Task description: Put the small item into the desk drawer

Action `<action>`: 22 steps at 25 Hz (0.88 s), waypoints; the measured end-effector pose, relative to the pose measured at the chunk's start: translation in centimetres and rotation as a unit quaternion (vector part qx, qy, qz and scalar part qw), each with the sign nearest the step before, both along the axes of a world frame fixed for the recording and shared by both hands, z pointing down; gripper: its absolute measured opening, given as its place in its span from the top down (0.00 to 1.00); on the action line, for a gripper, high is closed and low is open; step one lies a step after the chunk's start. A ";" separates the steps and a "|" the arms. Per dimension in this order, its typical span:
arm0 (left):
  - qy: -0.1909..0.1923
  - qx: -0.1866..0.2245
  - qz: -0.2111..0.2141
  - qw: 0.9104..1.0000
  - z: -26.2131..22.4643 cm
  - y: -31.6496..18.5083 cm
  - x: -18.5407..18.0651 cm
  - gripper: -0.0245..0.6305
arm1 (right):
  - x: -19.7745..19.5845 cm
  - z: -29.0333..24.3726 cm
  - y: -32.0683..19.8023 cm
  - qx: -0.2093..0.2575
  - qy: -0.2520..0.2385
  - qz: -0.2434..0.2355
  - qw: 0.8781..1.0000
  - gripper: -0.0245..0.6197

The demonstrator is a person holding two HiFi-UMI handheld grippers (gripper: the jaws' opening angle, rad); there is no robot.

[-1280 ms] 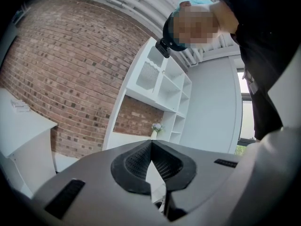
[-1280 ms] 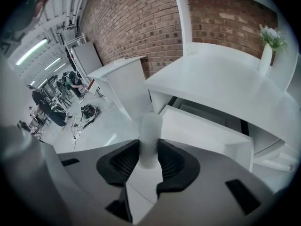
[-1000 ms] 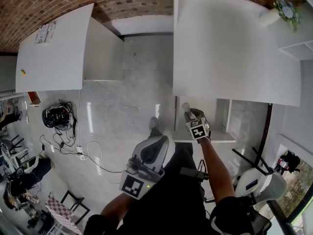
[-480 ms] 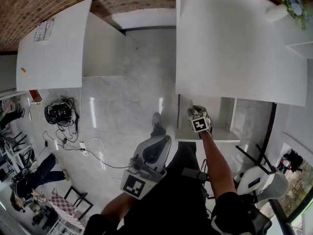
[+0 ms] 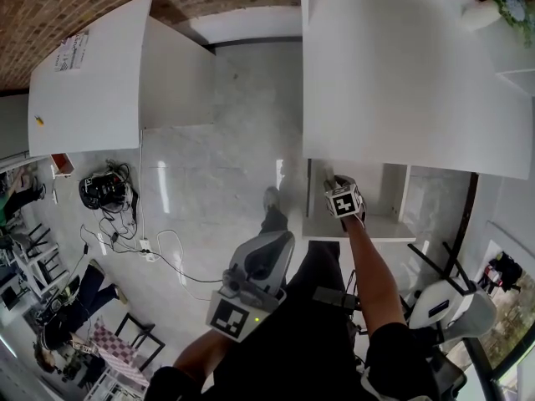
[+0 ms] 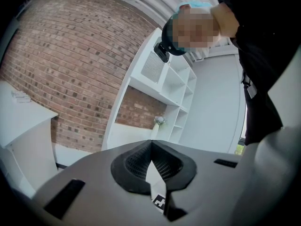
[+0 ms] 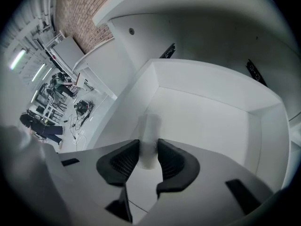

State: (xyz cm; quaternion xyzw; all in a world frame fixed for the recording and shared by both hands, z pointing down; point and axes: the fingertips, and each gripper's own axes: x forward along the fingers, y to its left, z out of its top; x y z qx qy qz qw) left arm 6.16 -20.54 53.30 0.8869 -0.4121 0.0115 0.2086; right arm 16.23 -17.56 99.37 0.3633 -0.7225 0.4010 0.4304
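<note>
The small item point(image 7: 149, 136), a pale white cylinder, is clamped between the dark pads of my right gripper point(image 7: 149, 158), which is shut on it. This gripper points steeply down over the open white drawer point(image 7: 207, 108), and the item hangs just above its bare floor. In the head view the right gripper point(image 5: 332, 186) and the small item point(image 5: 328, 179) sit at the drawer point(image 5: 376, 230) under the desk's front edge. My left gripper point(image 5: 272, 241) hangs low near my body. Its jaws point(image 6: 151, 147) meet at the tips with nothing between them.
The large white desk point(image 5: 401, 73) spreads above the drawer, with a flower vase point(image 5: 501, 2) at its far corner. A second white desk point(image 5: 84, 82) stands to the left. Cables and gear point(image 5: 104, 192) lie on the floor, and a chair point(image 5: 443, 307) is at my right.
My right gripper has sunk with the small item toward the open drawer. The left gripper has hardly moved.
</note>
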 end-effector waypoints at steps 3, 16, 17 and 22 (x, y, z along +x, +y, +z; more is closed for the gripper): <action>-0.004 -0.003 0.003 1.000 0.3 0.1 0.1 0.93 | 0.0 1.1 0.0 -0.005 -0.002 0.004 1.000 0.74; -0.005 -0.011 -0.002 1.000 1.1 0.6 -0.2 0.93 | 0.2 2.2 -0.2 -0.020 0.009 0.018 1.000 0.73; -0.005 -0.012 -0.002 1.000 1.0 0.7 -0.3 0.93 | 0.3 2.0 -0.2 -0.021 0.010 0.021 0.999 0.72; -0.003 -0.007 -0.004 1.000 0.7 0.9 -0.9 0.93 | -0.1 1.7 -0.4 -0.020 0.005 0.026 0.999 0.70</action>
